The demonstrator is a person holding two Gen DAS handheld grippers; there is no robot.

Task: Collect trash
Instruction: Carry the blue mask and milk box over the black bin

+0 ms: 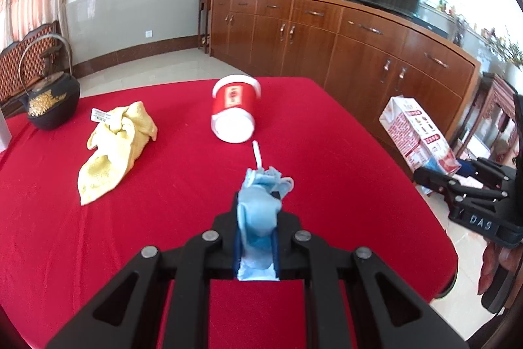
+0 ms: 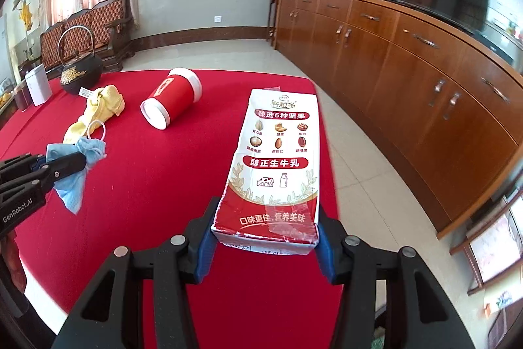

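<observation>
- We see a red table (image 1: pixel 130 234) bearing a tipped red cup (image 1: pixel 233 112) and a yellow cloth (image 1: pixel 114 146).
- Our right gripper (image 2: pixel 264 237) clamps the milk carton (image 2: pixel 278 165), lifted over the table's edge.
- Our left gripper (image 1: pixel 256 218) is closed tight on a blue face mask (image 1: pixel 260 208), above the table.

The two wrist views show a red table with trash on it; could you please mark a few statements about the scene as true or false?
1. The left gripper is shut on a blue face mask. True.
2. The right gripper is empty. False: it clamps a milk carton.
3. The red cup stands upright. False: it lies on its side.
4. A yellow cloth lies on the red tablecloth. True.
</observation>
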